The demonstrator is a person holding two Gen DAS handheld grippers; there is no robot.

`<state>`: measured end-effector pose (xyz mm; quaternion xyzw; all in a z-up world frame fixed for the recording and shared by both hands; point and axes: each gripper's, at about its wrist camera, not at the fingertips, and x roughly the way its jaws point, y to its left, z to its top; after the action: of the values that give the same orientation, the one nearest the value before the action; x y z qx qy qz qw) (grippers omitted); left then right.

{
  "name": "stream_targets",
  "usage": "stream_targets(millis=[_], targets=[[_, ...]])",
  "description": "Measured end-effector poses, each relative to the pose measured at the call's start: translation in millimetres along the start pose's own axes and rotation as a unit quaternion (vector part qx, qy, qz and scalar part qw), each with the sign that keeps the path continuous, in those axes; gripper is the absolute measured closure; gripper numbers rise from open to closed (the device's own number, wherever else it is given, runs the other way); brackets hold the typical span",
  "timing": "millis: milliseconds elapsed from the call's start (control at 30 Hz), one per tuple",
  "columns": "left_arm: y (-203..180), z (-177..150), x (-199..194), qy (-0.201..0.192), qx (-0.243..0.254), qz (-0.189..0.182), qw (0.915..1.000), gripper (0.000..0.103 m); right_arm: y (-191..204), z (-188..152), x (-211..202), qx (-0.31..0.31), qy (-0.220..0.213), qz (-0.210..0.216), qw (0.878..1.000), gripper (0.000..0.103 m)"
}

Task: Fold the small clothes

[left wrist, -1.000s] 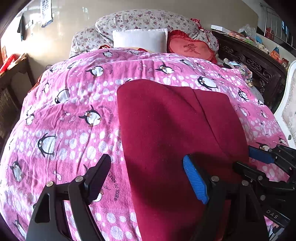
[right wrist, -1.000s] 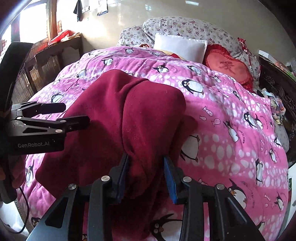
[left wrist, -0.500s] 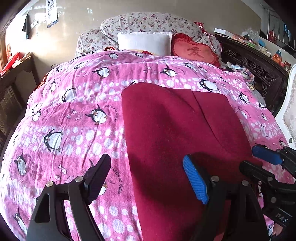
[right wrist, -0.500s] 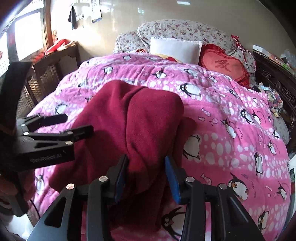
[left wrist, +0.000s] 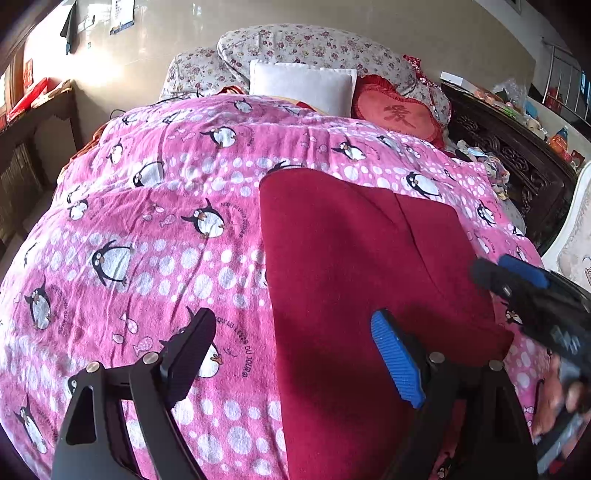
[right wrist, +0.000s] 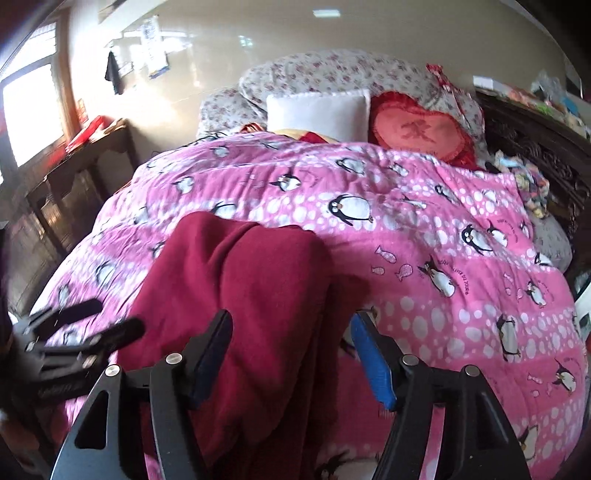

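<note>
Both your grippers, left gripper (left wrist: 295,354) and right gripper (right wrist: 291,354), hover wide open over the flat dark red garment (left wrist: 354,266) on the penguin quilt (left wrist: 147,229).

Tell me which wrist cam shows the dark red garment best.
Left wrist: the dark red garment lies nearly whole and flat on the pink penguin blanket. Right wrist shows it bunched, partly hidden behind the right gripper.

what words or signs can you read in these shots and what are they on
"爱": red heart cushion.
"AU LEVER DU": partly legible print on the pink penguin quilt.
Wall papers: too small.
Lettering on the left gripper body: blurred.
</note>
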<state>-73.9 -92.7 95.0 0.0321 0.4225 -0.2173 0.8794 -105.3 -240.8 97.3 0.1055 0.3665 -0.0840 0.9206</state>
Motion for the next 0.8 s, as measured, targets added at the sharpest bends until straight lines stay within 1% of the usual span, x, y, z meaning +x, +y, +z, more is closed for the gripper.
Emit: stream_targets(millis=[100,133,167,200,233,267,333,400,467,533,567,633,700,733,767,800], targets=[[-2.5,-1.7,4.4,0.005,0.001,-0.002,1.0,0.017,-11.7,6.4,25.0,0.028,0.028,0.014,0.999,0.032],[-3.6,-2.2,5.6,0.006,0.003,-0.002,1.0,0.017,-14.2,6.7,29.7,0.036,0.031,0.031,0.998,0.039],[-5.4,-2.5,6.8,0.007,0.006,-0.004,1.0,0.017,-15.6,5.6,32.4,0.037,0.032,0.052,0.997,0.064],[-6.5,-2.3,7.8,0.007,0.007,-0.005,0.9999,0.017,-14.9,5.4,32.8,0.034,0.03,0.055,0.997,0.075],[-7.7,-2.1,8.6,0.008,0.008,-0.005,0.9999,0.017,-13.5,5.8,28.6,0.024,0.017,0.046,0.999,0.085],[-9.2,-1.5,9.5,0.008,0.009,-0.007,0.9999,0.017,-12.3,5.9,24.6,0.019,0.008,0.046,0.999,0.091],[-10.8,-0.6,11.1,0.008,0.009,-0.01,0.9999,0.017,-12.2,9.3,11.7,0.011,-0.013,0.04,0.999,0.093],[-13.3,0.1,13.2,0.007,0.006,-0.016,0.9998,0.017,-12.7,14.3,6.9,0.002,-0.025,0.028,0.999,0.094],[-17.3,0.1,17.1,0.008,0.008,-0.014,0.9998,0.016,-11.7,15.8,12.2,-0.008,-0.021,0.014,1.0,0.094],[-21.3,-1.3,20.9,0.01,0.009,-0.015,0.9998,0.016,-9.9,13.6,24.8,-0.028,-0.018,-0.021,0.999,0.095],[-23.7,-2.2,22.6,0.01,0.011,-0.016,0.9998,0.016,-11.2,12.0,29.8,-0.03,-0.016,-0.031,0.999,0.095],[-26.8,-3.1,24.7,0.009,0.016,-0.011,0.9998,0.015,-17.8,7.7,41.8,-0.017,0.001,-0.028,0.999,0.095],[-27.5,-3.3,26.3,0.011,0.015,-0.012,0.9998,0.015,-24.2,6.2,40.3,0.001,-0.001,-0.014,1.0,0.094],[-27.3,-3.3,26.7,0.012,0.015,-0.012,0.9997,0.014,-27.3,7.1,35.1,0.012,-0.003,-0.002,1.0,0.092],[-27.1,-3.5,27.2,0.013,0.014,-0.012,0.9997,0.014,-29.1,7.8,27.9,0.02,-0.004,0.004,1.0,0.086],[-26.7,-3.8,27.5,0.012,0.013,-0.012,0.9998,0.014,-28.7,7.4,21.9,0.024,-0.004,0.005,1.0,0.083]])
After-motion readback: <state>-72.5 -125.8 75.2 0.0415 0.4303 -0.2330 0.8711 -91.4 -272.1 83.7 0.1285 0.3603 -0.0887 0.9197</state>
